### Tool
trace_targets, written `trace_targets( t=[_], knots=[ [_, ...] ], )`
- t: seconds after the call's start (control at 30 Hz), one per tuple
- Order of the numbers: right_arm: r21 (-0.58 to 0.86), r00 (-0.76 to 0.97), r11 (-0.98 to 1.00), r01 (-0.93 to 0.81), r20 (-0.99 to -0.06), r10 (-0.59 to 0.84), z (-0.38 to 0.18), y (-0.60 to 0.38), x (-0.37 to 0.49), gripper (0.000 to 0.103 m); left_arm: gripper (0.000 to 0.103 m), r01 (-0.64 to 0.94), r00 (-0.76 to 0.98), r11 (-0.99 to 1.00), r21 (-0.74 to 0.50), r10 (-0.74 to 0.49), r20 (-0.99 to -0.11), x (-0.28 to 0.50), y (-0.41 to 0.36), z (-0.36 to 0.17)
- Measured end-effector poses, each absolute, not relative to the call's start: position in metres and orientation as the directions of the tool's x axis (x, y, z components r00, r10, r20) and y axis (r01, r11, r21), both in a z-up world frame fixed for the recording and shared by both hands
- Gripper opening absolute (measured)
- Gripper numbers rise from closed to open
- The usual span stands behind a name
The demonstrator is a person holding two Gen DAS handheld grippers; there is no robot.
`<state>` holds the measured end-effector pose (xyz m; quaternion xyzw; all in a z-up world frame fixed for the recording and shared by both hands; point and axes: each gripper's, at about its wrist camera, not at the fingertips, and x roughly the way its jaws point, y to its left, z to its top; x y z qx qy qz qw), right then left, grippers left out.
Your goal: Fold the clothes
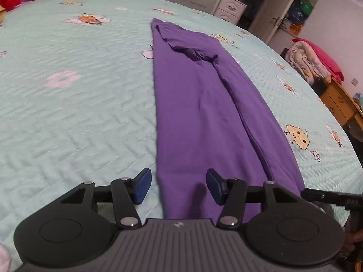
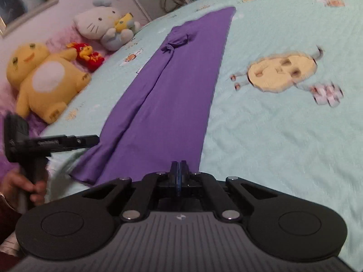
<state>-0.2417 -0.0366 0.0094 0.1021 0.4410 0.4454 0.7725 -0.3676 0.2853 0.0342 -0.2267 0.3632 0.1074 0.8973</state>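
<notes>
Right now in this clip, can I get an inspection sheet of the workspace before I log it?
Surface: bed with a pale green quilted bedspread printed with cartoon figures.
Job's things: purple garment, folded lengthwise into a long strip, lying flat.
Clutter: yellow plush toy, white cat plush and small red plush along the bed's edge.
Grippers: left gripper jaws open over the garment's near end; right gripper jaws shut at the near hem, grasp on cloth not certain.
Cables: nothing seen on the bed.
Surroundings: white drawers, wooden furniture, heaped clothes.
</notes>
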Motion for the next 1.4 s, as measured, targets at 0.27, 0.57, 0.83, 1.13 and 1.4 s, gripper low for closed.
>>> trace_targets(
  t=[0.27,0.57,0.83,1.13,1.4],
  knots=[
    [0.605,0.282,0.523,-0.601,-0.451,0.847,0.056,0.0,-0.217,0.023,0.064,-0.285,0.757,0.92,-0.268,0.045,-0.651,-0.328,0.277,0.05],
    [0.675,0.262,0.618,-0.403,-0.562,0.785,-0.002,0.007,-0.154,0.0,0.036,-0.329,0.7,0.867,-0.374,-0.042,-0.713,-0.318,0.31,0.032],
    [0.785,0.274,0.489,-0.381,-0.409,0.87,0.025,0.026,-0.104,0.026,0.058,-0.37,0.745,0.826,-0.425,-0.009,-0.667,-0.253,0.34,0.031],
    [0.75,0.264,0.58,-0.319,-0.518,0.814,-0.006,0.017,-0.092,0.0,0.06,-0.413,0.71,0.825,-0.387,0.025,-0.704,-0.274,0.336,0.026],
    [0.799,0.209,0.516,-0.308,-0.473,0.856,-0.004,-0.044,-0.165,0.028,0.067,-0.452,0.729,0.753,-0.478,0.002,-0.685,-0.368,0.322,0.023]
  ],
)
